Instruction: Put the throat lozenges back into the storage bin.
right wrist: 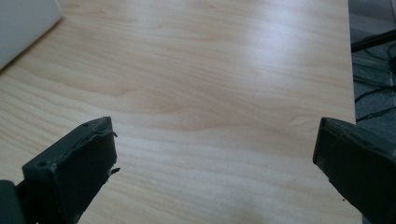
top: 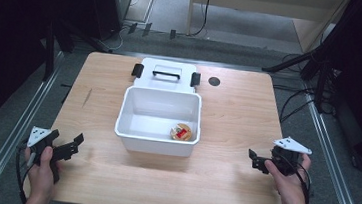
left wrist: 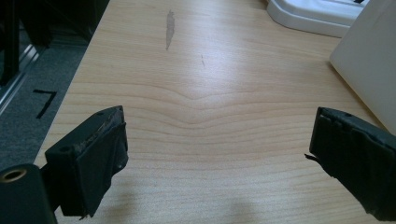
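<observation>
One wooden table fills the middle of the high view, with one white bin at its centre and one lid lying just behind it. One small round item sits in the bin's lower right corner, nearer your right gripper at the frame's lower right. It lies up and left of that gripper; your left gripper is at lower left, and both have their jaws spread and empty.

The hand-held gripper has its black jaws wide apart at the lower corners, bare wooden desk between them; a white bin fills the upper left corner.
</observation>
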Demonstrator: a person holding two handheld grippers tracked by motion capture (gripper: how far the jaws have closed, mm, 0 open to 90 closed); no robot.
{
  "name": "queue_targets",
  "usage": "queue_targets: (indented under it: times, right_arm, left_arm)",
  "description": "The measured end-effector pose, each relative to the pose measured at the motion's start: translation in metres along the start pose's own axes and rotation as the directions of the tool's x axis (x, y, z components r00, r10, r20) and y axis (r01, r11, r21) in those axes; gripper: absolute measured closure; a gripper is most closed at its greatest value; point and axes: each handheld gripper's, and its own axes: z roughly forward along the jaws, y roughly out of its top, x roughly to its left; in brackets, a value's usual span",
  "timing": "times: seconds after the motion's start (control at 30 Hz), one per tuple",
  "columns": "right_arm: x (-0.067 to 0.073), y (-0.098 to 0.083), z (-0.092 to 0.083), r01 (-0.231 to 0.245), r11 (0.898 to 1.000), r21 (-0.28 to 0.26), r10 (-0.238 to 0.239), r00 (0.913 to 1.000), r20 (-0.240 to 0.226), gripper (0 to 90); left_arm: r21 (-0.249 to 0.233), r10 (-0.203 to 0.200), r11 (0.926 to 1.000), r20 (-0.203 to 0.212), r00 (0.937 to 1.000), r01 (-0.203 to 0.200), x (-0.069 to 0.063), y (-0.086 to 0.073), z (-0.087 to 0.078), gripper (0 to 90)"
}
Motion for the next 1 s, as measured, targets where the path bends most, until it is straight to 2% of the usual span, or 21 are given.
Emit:
queue_targets:
  times: [0.07,0.33,0.4,0.6,0.63,0.67,0.7,0.73,0.9,1.0]
  right_arm:
    - [-0.004,-0.011,0.000,-0.016,1.000,0.006,0.016,0.9997,-0.016,0.0]
    - [-0.013,-0.034,-0.008,-0.048,0.999,0.002,0.048,0.9988,-0.006,0.1]
    - [-0.017,-0.043,-0.012,-0.057,0.998,0.000,0.057,0.9982,-0.018,3.6]
    - [-0.022,-0.060,-0.019,-0.079,0.996,-0.032,0.078,0.9967,-0.020,5.7]
    - [-0.024,-0.065,-0.022,-0.105,0.993,-0.051,0.105,0.9944,-0.011,5.8]
    - [-0.024,-0.065,-0.022,-0.105,0.993,-0.051,0.105,0.9944,-0.011,5.8]
    - [-0.024,-0.071,-0.025,-0.131,0.988,-0.078,0.131,0.9914,-0.005,7.3]
    - [-0.024,-0.074,-0.026,-0.135,0.987,-0.091,0.135,0.9908,-0.003,8.2]
    - [-0.017,-0.082,-0.029,-0.118,0.987,-0.113,0.121,0.9923,0.025,8.7]
    - [-0.018,-0.083,-0.031,-0.121,0.984,-0.130,0.127,0.9913,0.034,8.7]
  left_arm:
    - [-0.002,0.000,1.0000,-0.001,1.0000,0.000,0.000,0.000,0.000,4.9]
    - [0.000,-0.003,1.0000,-0.001,1.0000,0.003,0.000,0.000,0.000,4.8]
    - [0.000,-0.003,1.0000,-0.002,1.0000,0.003,0.000,0.000,0.000,4.9]
    - [-0.003,0.000,1.0000,-0.001,1.0000,0.000,0.000,0.000,0.000,4.8]
    - [0.001,0.002,1.0000,0.001,1.0000,-0.002,0.000,0.000,0.000,4.9]
    - [0.001,0.002,1.0000,0.001,1.0000,-0.002,0.000,0.000,0.000,4.9]
    - [0.004,0.003,1.0000,0.002,1.0000,-0.003,0.000,0.000,0.000,4.9]
    - [0.006,0.003,1.0000,0.003,1.0000,-0.003,0.000,0.000,0.000,4.9]
    - [0.008,0.010,0.9999,0.002,0.9999,-0.010,-0.001,0.000,0.001,4.9]
    - [0.007,0.010,0.9999,0.002,0.9999,-0.010,-0.001,0.000,0.001,4.9]
